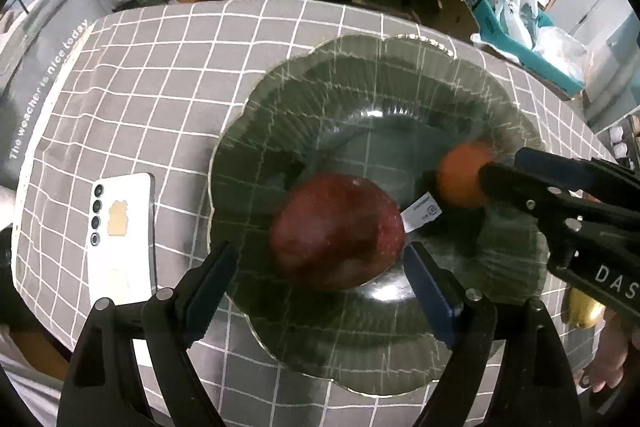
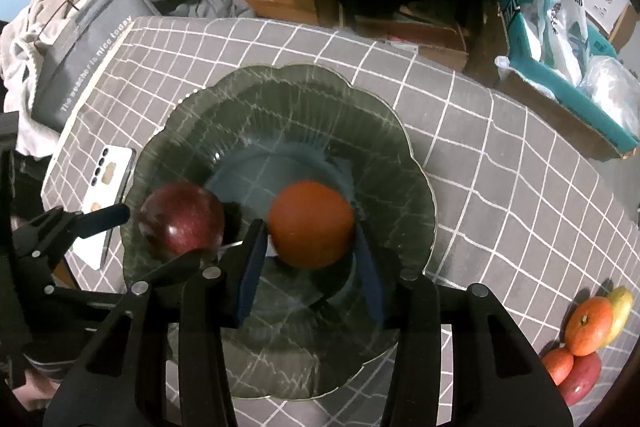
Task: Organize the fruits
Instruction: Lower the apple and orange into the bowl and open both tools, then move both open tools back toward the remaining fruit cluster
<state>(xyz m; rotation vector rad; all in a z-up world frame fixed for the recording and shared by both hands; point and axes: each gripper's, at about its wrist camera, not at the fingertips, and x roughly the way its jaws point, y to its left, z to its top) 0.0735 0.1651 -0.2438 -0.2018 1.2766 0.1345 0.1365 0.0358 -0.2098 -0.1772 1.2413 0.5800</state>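
Note:
A dark ribbed glass plate (image 1: 360, 75) lies on the grey checked tablecloth; it also shows in the right wrist view (image 2: 288, 99). A dark red apple (image 1: 338, 231) lies in it between the spread fingers of my left gripper (image 1: 320, 275), which is open, with gaps on both sides. The apple also shows in the right wrist view (image 2: 182, 217). An orange (image 2: 312, 225) lies in the plate's middle between the fingers of my right gripper (image 2: 312, 267), which stands open around it. In the left wrist view the orange (image 1: 460, 175) is partly hidden by the right gripper.
A white phone (image 1: 120, 239) lies left of the plate. Several more fruits, an orange (image 2: 590, 325), a red apple (image 2: 578, 379) and a yellow one (image 2: 622, 303), lie at the table's right front. A grey bag (image 2: 80, 59) and a teal box (image 2: 560, 75) stand beyond the table.

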